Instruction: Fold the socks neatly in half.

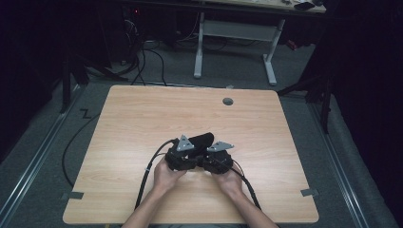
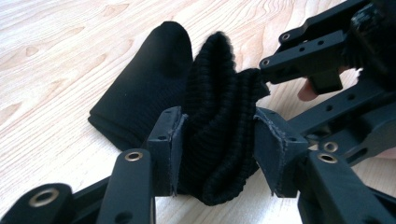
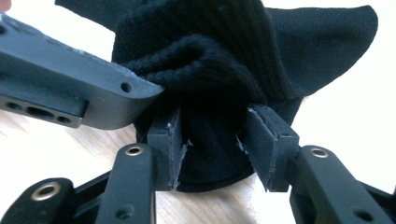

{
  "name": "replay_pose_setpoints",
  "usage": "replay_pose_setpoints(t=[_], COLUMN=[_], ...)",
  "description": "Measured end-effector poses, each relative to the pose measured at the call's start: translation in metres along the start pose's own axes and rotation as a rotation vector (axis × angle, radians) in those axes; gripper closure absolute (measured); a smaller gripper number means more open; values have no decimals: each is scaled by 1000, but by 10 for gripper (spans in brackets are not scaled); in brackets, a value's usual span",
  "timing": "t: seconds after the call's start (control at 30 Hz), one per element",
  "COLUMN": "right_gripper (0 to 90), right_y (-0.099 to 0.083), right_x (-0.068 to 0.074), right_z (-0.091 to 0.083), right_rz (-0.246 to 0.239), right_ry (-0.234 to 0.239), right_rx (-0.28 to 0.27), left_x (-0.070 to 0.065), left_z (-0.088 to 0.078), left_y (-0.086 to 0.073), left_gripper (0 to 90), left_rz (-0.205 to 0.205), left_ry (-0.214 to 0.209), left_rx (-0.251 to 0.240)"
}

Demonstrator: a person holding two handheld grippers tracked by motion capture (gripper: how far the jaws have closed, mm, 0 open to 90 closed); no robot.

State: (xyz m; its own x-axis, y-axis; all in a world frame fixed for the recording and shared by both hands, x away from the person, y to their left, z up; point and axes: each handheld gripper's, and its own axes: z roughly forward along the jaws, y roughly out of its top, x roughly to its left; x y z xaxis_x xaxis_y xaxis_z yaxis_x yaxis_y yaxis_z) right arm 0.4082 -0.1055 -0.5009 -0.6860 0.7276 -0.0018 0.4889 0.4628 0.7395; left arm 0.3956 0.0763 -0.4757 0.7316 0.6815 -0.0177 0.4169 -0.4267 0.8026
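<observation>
A: On the wooden tabletop [image 1: 142, 123], near the person's edge, what lies there?

B: A black sock [image 1: 202, 139], or perhaps a folded pair, lying a little toward the middle from the two hands. In the left gripper view, the smooth foot part [image 2: 149, 88] rests flat on the wood, while the ribbed cuff [image 2: 219, 135] is bunched and lifted up.

A: What is the left hand-held gripper [image 1: 179, 153] doing?

B: In its own view, its jaws stand on either side of the ribbed cuff. The cloth fills the gap and touches both pads, though I cannot tell whether the pads press on it.

A: And the right hand-held gripper [image 1: 219, 154]?

B: It sits just beside the left one, both held by hands [image 1: 166, 175] coming in from the bottom edge. In the right gripper view, its jaws are spread with the dark cloth [image 3: 210, 116] between them; the fabric reaches both pads, but whether they grip it is unclear. In the left gripper view, one tip of the right hand-held gripper [image 2: 299, 79] meets a corner of the cuff.

A: Anything else around?

B: Cables [image 1: 147, 171] trail back from each hand-held gripper across the tabletop, and a small round hole [image 1: 228, 101] sits near the far edge.
</observation>
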Motion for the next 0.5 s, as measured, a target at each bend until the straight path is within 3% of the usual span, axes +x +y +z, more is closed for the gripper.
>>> replay_pose_setpoints(t=[0.17,0.5], right_gripper=[545,573], right_y=[1,-3], right_x=[0,-5], right_z=[-18,-43], right_rz=[8,11], right_ry=[12,43], right_rx=[-27,-70], left_x=[3,-3], left_z=[2,-6], left_y=[-5,-6], left_gripper=[540,524], left_rz=[-21,-6], left_ry=[7,2], left_rx=[8,-4])
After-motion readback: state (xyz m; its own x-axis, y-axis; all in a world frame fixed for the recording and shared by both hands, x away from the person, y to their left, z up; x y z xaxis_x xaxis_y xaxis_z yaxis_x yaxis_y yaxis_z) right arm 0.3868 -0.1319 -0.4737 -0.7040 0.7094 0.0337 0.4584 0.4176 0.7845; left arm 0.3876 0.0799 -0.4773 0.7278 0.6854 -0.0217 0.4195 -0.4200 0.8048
